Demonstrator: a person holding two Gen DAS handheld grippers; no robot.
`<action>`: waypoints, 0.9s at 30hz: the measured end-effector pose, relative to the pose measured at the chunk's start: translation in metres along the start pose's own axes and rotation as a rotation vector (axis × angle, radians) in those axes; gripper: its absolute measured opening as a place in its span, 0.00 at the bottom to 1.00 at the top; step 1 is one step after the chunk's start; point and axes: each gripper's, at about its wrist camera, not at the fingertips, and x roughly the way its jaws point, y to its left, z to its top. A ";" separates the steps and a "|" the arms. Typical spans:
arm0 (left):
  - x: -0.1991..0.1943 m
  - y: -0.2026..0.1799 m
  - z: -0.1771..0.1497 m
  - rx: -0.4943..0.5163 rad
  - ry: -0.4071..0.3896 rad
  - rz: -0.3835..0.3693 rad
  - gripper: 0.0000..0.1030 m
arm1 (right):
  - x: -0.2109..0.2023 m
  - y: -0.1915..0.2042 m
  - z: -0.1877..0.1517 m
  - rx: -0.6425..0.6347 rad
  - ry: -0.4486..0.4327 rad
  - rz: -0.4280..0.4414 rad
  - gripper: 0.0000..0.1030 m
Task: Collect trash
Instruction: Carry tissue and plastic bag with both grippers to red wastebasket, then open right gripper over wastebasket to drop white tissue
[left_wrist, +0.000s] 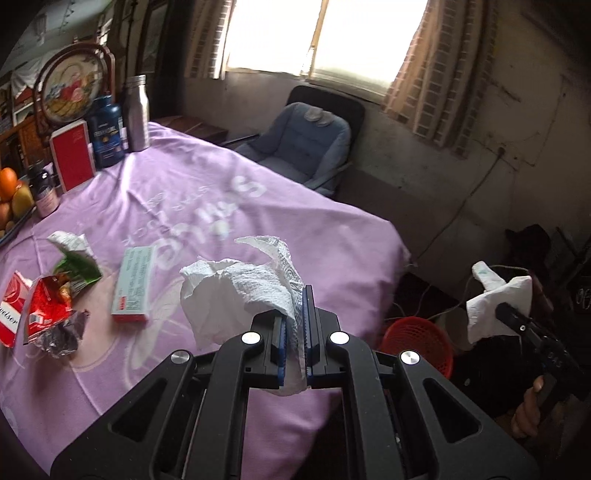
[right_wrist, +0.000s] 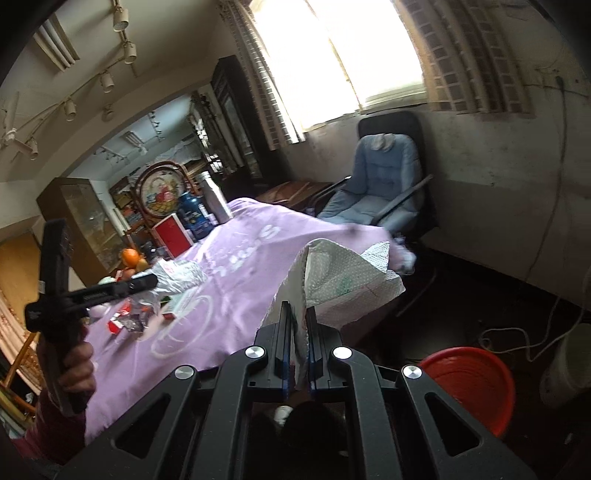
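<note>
Pinching crumpled, dimpled paper towel (left_wrist: 236, 291): left tongs (left_wrist: 295, 325).

Both grippers are showing the same build: the left gripper (left_wrist: 294, 325) and right gripper (right_wrist: 298, 345) are wearing matte black frames with cut-out arms, four round silver bolts gleaming across each linkage, and blue pads lining the fingers (left_wrist: 281, 339). Beside the left gripper's handle, a dark red sleeve (right_wrist: 48, 435) is covering the person's wrist.
</note>
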 end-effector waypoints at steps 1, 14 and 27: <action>0.002 -0.008 0.001 0.011 0.005 -0.017 0.08 | -0.004 -0.005 -0.001 0.000 -0.002 -0.018 0.09; 0.060 -0.116 -0.012 0.159 0.113 -0.187 0.08 | -0.003 -0.096 -0.030 0.127 0.092 -0.157 0.09; 0.129 -0.192 -0.029 0.255 0.248 -0.267 0.08 | 0.079 -0.198 -0.102 0.275 0.409 -0.286 0.66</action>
